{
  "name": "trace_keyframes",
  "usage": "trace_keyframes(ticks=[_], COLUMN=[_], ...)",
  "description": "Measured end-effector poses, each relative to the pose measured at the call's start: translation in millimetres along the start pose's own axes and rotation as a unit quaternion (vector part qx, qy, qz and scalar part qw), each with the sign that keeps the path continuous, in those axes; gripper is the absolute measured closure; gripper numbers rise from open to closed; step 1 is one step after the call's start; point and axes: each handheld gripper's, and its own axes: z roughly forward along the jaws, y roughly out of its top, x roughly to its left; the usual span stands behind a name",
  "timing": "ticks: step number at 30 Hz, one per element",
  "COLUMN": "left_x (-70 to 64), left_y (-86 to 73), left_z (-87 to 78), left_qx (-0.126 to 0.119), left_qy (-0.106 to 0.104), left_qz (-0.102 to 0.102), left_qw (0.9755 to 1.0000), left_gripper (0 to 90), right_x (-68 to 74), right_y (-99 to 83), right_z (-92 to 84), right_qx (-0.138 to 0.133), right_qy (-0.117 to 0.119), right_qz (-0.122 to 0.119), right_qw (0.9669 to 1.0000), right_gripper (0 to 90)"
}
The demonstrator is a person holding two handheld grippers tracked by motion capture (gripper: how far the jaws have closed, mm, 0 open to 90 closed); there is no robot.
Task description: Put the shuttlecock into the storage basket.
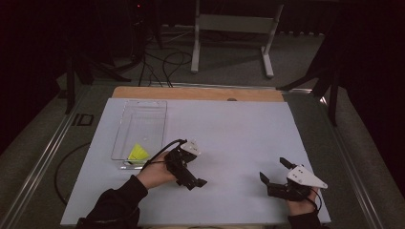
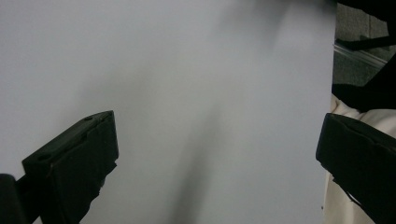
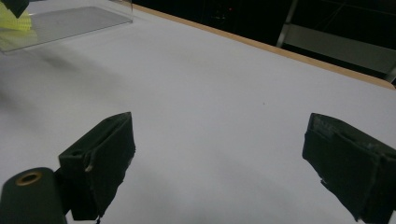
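A clear plastic tray point(image 1: 143, 124) lies on the left part of the white table top point(image 1: 239, 129), with a small yellow piece point(image 1: 137, 152) in its near end. Just right of that end, my left gripper point(image 1: 193, 181) hovers low over the table, open, with nothing between its jaws. In the left gripper view the left gripper point(image 2: 217, 135) frames bare white surface. My right gripper point(image 1: 274, 170) is open near the front right corner, also with nothing in it. The right gripper view looks past the right gripper point(image 3: 219, 126) to the tray point(image 3: 70, 21) and the yellow piece point(image 3: 14, 21) at far left.
A wooden strip point(image 1: 196, 93) runs along the table's far edge. Behind the table a metal stand point(image 1: 234, 24) and loose cables point(image 1: 162, 67) sit on the floor. Metal rails point(image 1: 43, 157) run along both sides of the table.
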Motion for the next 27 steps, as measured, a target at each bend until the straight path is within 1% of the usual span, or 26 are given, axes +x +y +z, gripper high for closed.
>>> trace_keyframes(ticks=[2,6,7,10,16,20,25,26,27], left_x=[-1.6,-2.8,-2.7,-3.0,-3.8,-4.8,-7.2,-7.9,-7.9], left_y=[-4.2,-15.5,-18.7,-27.6,-44.1,-54.9,-65.9,-68.4,-68.4], left_z=[1.9,7.1,8.1,9.9,8.9,7.3,8.5,8.9,8.9], left_qx=[0.005,0.011,0.013,0.009,0.005,0.003,0.01,0.013,0.013], left_qy=[-0.001,-0.004,-0.004,-0.01,-0.011,-0.009,-0.005,-0.002,-0.002], left_qz=[0.004,-0.009,-0.009,-0.017,-0.025,-0.03,-0.029,-0.028,-0.028], left_qw=[1.0,0.9999,0.9999,0.9998,0.9996,0.9995,0.9995,0.9995,0.9995], left_gripper=[0.0,0.0,0.0,0.0,0.0,0.0,0.0,0.0,0.0], right_x=[0.2,0.1,0.1,0.2,0.1,0.5,1.0,0.8,0.8], right_y=[0.1,0.2,0.1,0.1,-0.1,-0.3,-0.2,-0.2,-0.2], right_z=[-0.1,-0.4,-0.3,-0.3,0.1,0.9,1.1,1.1,1.1], right_qx=[0.0,-0.001,-0.001,0.0,0.0,0.002,0.002,0.002,0.002], right_qy=[0.0,0.001,0.0,0.001,0.003,0.004,0.004,0.005,0.005], right_qz=[-0.001,0.001,0.0,0.001,0.0,0.0,0.0,-0.001,-0.001], right_qw=[1.0,1.0,1.0,1.0,1.0,1.0,1.0,1.0,1.0], right_gripper=[9.2,9.3,9.3,9.3,9.3,9.3,9.3,9.3,9.3])
